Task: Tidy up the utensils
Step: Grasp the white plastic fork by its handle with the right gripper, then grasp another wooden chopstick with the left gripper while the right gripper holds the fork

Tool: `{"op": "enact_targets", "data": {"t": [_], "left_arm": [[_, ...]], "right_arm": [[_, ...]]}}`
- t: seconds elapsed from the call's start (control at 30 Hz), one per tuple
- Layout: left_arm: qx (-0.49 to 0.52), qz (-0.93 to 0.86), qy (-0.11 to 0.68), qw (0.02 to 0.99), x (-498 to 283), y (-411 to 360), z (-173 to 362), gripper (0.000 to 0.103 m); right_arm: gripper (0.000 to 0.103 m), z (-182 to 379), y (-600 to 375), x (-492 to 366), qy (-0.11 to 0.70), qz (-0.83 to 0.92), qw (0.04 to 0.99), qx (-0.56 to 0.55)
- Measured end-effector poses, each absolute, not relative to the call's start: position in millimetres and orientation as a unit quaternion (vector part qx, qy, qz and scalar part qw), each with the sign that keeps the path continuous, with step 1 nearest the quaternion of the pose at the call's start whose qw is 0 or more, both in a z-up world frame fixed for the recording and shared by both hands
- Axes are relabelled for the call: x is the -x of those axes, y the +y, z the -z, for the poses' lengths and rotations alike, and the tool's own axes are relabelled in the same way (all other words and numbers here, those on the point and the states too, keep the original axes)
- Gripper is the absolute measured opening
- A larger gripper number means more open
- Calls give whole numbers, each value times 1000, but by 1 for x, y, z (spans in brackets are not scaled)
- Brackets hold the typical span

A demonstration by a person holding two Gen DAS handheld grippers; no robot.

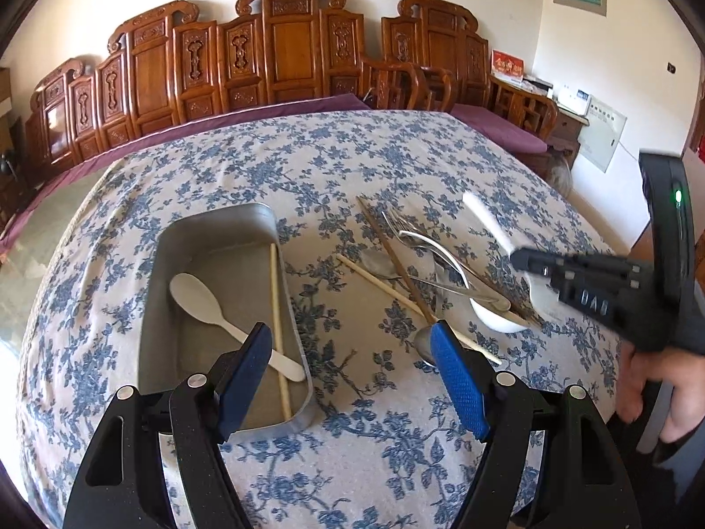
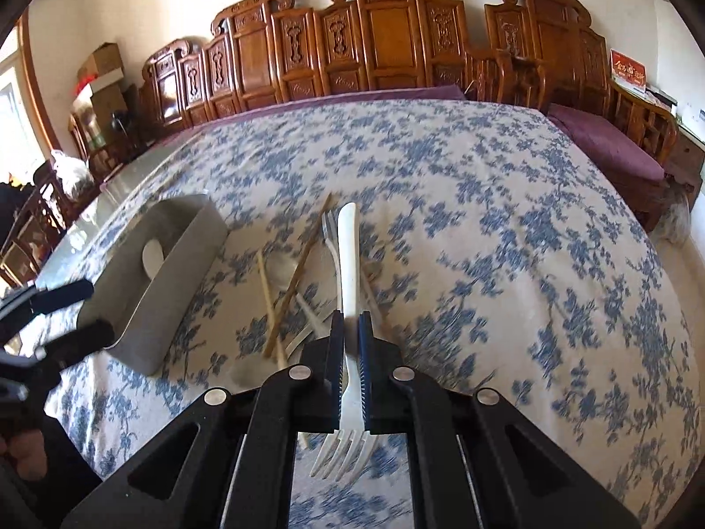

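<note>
My right gripper (image 2: 351, 322) is shut on a white plastic fork (image 2: 347, 255), with the handle pointing away and the tines toward the camera. It holds the fork above a pile of utensils (image 2: 291, 282) on the floral tablecloth. In the left wrist view this gripper (image 1: 528, 264) comes in from the right with the blurred fork (image 1: 480, 216). The pile (image 1: 423, 264) holds metal forks, a metal spoon, chopsticks and a white spoon. My left gripper (image 1: 352, 366) stands open over the near right corner of a grey metal tray (image 1: 211, 225). Inside the tray lie a white spoon (image 1: 198, 299) and a chopstick (image 1: 277, 322).
The round table (image 2: 528, 220) carries a blue floral cloth that falls away at its edges. A carved wooden bench (image 1: 282, 53) with purple cushions runs behind it. A hand (image 1: 639, 396) grips the right tool's handle at the right.
</note>
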State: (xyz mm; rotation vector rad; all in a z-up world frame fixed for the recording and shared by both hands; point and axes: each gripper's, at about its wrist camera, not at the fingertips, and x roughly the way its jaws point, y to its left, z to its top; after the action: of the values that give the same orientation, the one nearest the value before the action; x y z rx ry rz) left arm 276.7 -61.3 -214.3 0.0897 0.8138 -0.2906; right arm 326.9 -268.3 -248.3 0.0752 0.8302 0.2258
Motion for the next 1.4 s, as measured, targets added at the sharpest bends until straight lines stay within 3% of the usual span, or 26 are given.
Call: {"op": "enact_targets", "data": {"t": [0.3,0.57,0.83,1.1,1.4], "left_arm": [[-76,132,418,896,-288,-89,227,69],[-84,129,450,880,-319,-114,239,55],[-81,143,475,865,-349,-139,252,26],[-50,145,516,843,-370,-146,276,15],[-53,132,530,836,-385,-150,284,8]], "right_arm": [[8,258,-291,-345,403,-106,909,-15],[8,266,-308,-347,408,-101,907,-20],[8,269,-316,-350,411,-100,905,-41],[8,269,-318,-350,411,-101,905,-47],[8,271,-318,-351,413,-101,904,-49]]}}
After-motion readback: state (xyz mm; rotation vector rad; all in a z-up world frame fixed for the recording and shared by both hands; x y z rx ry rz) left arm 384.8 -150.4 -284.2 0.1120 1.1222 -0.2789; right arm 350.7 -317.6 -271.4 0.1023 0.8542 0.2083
